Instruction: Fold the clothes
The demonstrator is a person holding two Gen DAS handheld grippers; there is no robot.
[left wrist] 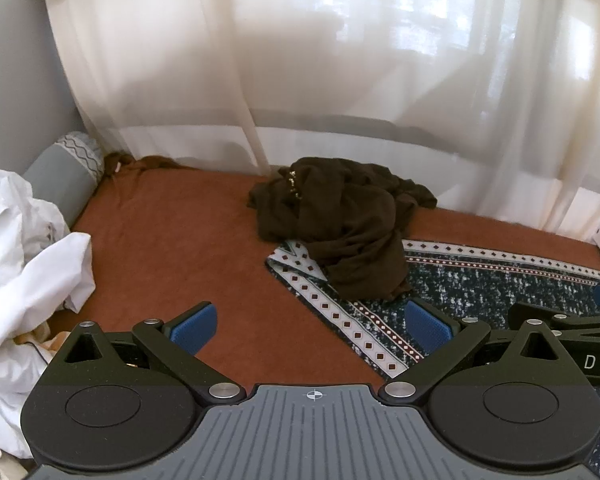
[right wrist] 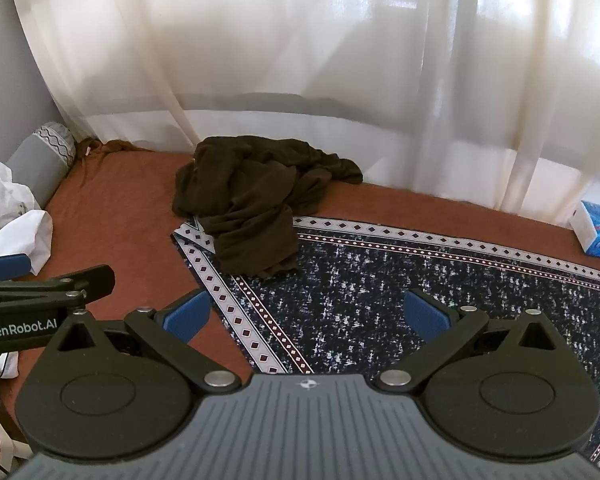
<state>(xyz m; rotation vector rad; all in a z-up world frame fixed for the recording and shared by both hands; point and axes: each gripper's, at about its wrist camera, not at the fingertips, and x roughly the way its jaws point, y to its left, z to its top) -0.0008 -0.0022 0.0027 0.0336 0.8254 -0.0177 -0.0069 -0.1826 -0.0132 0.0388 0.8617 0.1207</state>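
Nearest, the left gripper [left wrist: 310,330] hangs with its jaws wide and nothing between the blue pads [left wrist: 192,328], above the rust-brown bed cover [left wrist: 172,248]. The right gripper [right wrist: 306,318] is just beside it, jaws likewise wide and empty, over a dark speckled cloth [right wrist: 400,292] that lies flat on the bed with a pale diamond-patterned border [right wrist: 236,316].

On that cloth's far corner sits the crumpled dark brown garment [left wrist: 340,220], partly on the cloth and partly on the bed cover, well ahead of both grippers.

To the left, a heap of white clothing [left wrist: 24,264] lies bunched at the bed's edge, with a grey bolster pillow [left wrist: 66,176] behind it. At the far right a blue and white box [right wrist: 598,230] rests on the bed; its contents cannot be seen. Sheer white curtains [right wrist: 300,60] hang along the far side.
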